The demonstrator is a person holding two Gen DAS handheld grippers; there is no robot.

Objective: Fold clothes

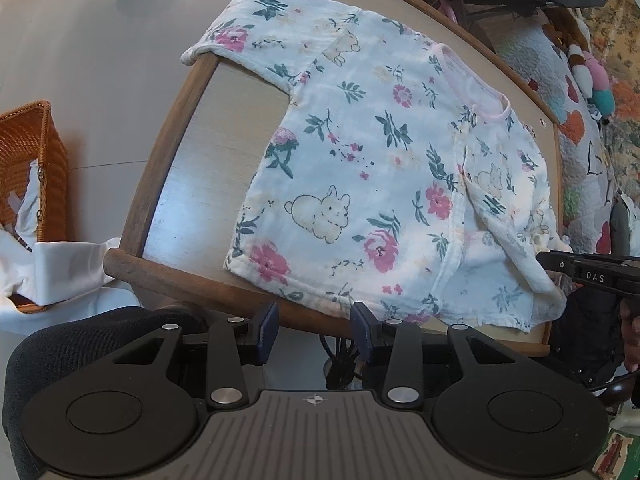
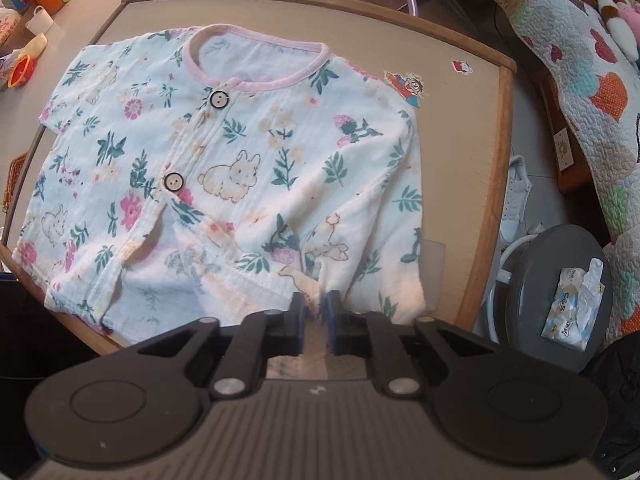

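— Beside the left gripper, off to its left, what do you see?

— An orange woven wicker basket on the pale floor, with white cloth spilling out of it. The left gripper itself hangs just short of the table's near edge, its blue-padded jaws parted with nothing between them.

— And ahead of it?

— A white muslin child's shirt with pink flowers, green leaves and bunnies, front side up on the beige wood-rimmed table. One sleeve reaches the far left rim; the pink-trimmed collar points away to the right.

— What about the right gripper?

— It is clenched on the shirt's hem: the cloth bunches into a ridge between the pads, at the near right corner of the garment. Two round dark-ringed buttons sit up and left of it on the placket.

— Further right?

— A grey round stool seat just past the table edge, carrying a crumpled white-and-blue wrapper, with a patchwork quilt beyond.
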